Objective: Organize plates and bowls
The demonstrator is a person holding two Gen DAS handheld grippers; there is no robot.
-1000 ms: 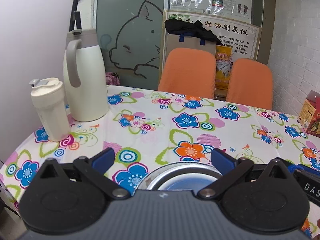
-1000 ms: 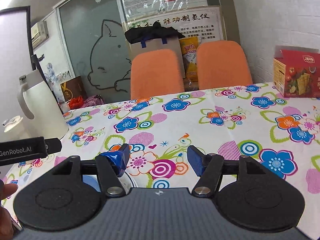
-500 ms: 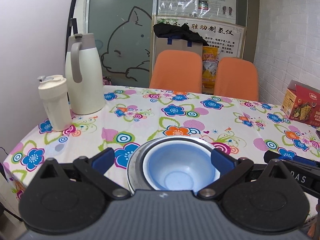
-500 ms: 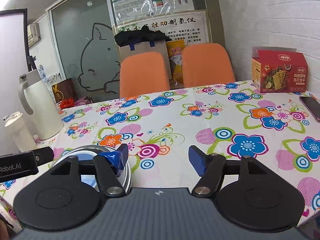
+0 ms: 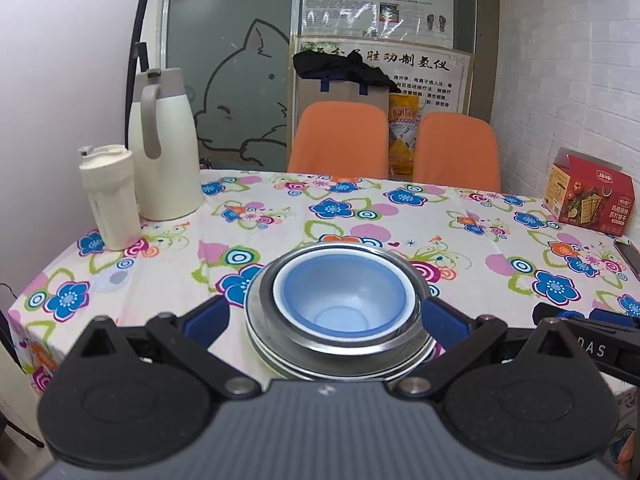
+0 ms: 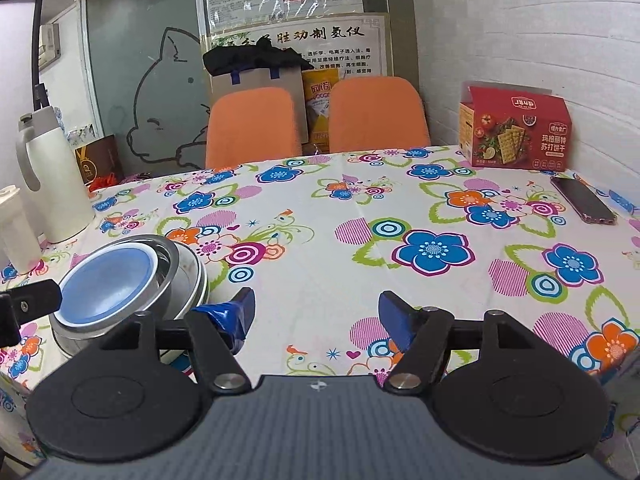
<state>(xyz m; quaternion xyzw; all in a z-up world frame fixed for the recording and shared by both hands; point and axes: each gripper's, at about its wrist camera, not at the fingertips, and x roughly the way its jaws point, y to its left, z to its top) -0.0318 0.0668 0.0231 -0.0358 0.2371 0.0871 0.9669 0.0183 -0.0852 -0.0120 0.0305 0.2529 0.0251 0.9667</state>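
Observation:
A blue bowl (image 5: 340, 300) sits nested inside a steel bowl (image 5: 276, 332) on stacked steel plates, near the front edge of the flowered table (image 5: 360, 216). My left gripper (image 5: 326, 318) is open, its blue pads either side of the stack and apart from it. The stack also shows at the left of the right wrist view, blue bowl (image 6: 108, 284) inside the steel bowl (image 6: 184, 276). My right gripper (image 6: 316, 316) is open and empty, to the right of the stack over bare tablecloth.
A white thermos jug (image 5: 164, 152) and a cream tumbler (image 5: 110, 196) stand at the table's left. A red cracker box (image 6: 516, 134) and a phone (image 6: 582, 200) lie at the right. Two orange chairs (image 6: 252, 124) stand behind the table.
Both grippers have drawn back and up from the table. The nested stack, mostly hidden under the left gripper before, is now in full view between its open pads.

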